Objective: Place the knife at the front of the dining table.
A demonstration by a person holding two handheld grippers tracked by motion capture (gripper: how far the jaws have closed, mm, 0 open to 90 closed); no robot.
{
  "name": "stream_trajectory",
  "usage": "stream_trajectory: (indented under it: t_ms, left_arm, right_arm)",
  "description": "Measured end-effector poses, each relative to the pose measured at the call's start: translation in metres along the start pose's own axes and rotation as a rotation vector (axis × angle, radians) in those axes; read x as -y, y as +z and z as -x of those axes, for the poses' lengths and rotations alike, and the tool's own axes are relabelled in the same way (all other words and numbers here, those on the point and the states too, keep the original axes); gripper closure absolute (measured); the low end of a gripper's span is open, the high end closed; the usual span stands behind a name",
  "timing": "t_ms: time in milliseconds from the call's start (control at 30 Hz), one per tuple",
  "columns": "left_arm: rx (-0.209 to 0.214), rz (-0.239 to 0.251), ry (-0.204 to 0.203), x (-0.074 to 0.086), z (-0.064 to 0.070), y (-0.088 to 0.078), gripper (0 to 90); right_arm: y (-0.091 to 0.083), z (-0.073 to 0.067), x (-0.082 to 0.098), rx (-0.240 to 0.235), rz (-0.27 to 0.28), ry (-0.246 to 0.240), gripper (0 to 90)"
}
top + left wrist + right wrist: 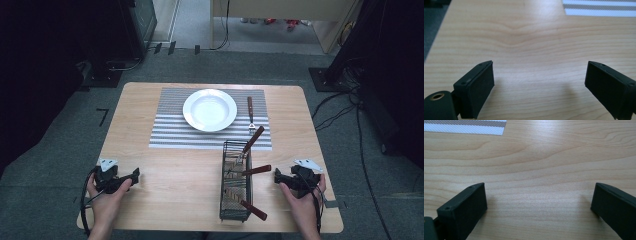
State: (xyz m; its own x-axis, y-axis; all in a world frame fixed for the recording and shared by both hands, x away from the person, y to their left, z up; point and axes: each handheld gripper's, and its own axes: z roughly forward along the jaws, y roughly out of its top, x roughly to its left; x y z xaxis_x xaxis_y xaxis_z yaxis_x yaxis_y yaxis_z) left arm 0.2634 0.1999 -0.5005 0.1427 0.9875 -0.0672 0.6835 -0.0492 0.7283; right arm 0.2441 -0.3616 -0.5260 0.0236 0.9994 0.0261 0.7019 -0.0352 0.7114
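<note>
A white plate (pixel 210 110) rests on a grey striped placemat (pixel 170 132) at the middle of the wooden table (pixel 180 185). Just right of the plate lies a fork (pixel 250 115) with a brown handle. A black wire basket (pixel 236 182) in front of the placemat holds several brown-handled utensils (pixel 256 170). My left gripper (pixel 134 176) sits low near the front left corner, open and with nothing in it (pixel 539 82). My right gripper (pixel 278 175) is just right of the basket, also open with nothing between its jaws (pixel 539 205).
Bare wood lies between the jaws in both gripper views, with a corner of the placemat (pixel 599 7) (pixel 464 127) farther off. Grey carpet, cables (pixel 350 110) and dark stands surround the table.
</note>
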Motion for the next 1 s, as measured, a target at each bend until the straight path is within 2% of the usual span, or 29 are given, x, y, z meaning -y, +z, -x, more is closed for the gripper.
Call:
stream_trajectory:
  t_ms: [100, 267, 400, 500, 567, 1000]
  left_arm:
    - [0.008, 0.028, 0.007, -0.005, 0.007, -0.006, 8.8]
    - [0.065, 0.085, 0.046, -0.022, 0.032, -0.022, 8.8]
    - [0.106, 0.121, 0.065, -0.033, 0.048, -0.029, 8.9]
    - [0.131, 0.149, 0.095, -0.043, 0.064, -0.033, 8.9]
    - [0.136, 0.152, 0.121, -0.048, 0.073, -0.032, 8.8]
    - [0.282, 0.186, 0.196, -0.078, 0.136, -0.033, 8.8]
  right_arm:
    - [0.0, 0.0, 0.0, 0.0, 0.0, 0.0, 0.0]
    - [0.0, 0.0, 0.0, 0.0, 0.0, 0.0, 0.0]
    - [0.0, 0.0, 0.0, 0.0, 0.0, 0.0, 0.0]
    - [0.0, 0.0, 0.0, 0.0, 0.0, -0.001, 0.0]
    - [0.0, 0.0, 0.0, 0.0, 0.0, 0.0, 0.0]
    - [0.0, 0.0, 0.0, 0.0, 0.0, 0.0, 0.0]
